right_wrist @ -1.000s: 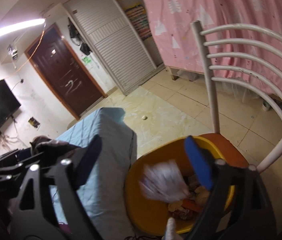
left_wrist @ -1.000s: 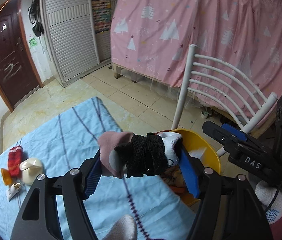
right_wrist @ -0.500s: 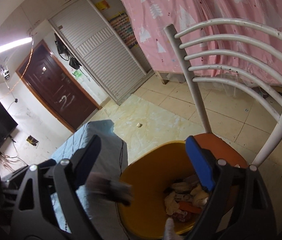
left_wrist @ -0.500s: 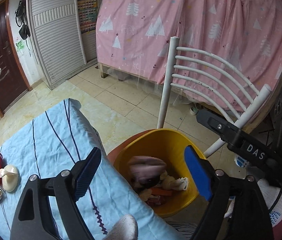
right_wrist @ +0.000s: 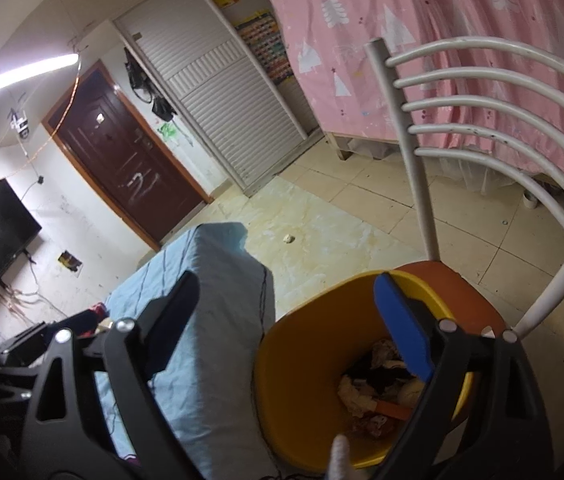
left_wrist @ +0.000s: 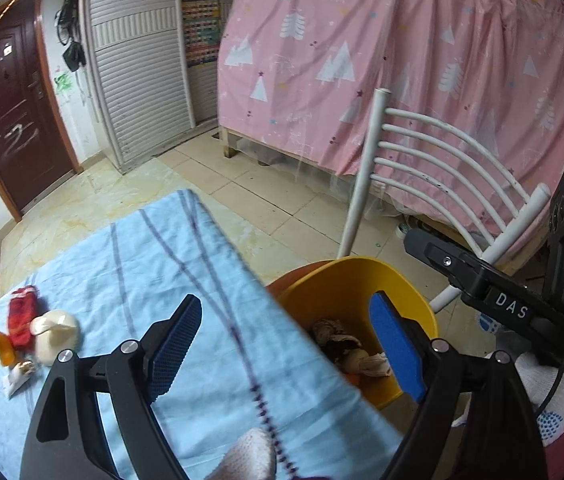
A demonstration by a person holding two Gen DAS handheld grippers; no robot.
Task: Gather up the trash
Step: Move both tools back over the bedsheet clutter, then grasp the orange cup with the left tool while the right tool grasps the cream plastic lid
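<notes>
Two views. Left wrist: left gripper (left_wrist: 286, 340) wide, jaws just been opening, nothing between them. Remaining trash (left_wrist: 36, 338) sits in a cluster on the counter (left_wrist: 154, 248), well to the left: red crinkly wrapper, cream rounded piece, orange scrap, small white packet. Next, I judge: swing left, pick one light piece at a time, close gently. Bin (left_wrist: 346, 280), yellow smooth plastic, holds crumpled rags and paper.

Right wrist: right gripper (right_wrist: 294, 312) wide, empty, over the bin (right_wrist: 294, 364) on the chair (right_wrist: 462, 280).
</notes>
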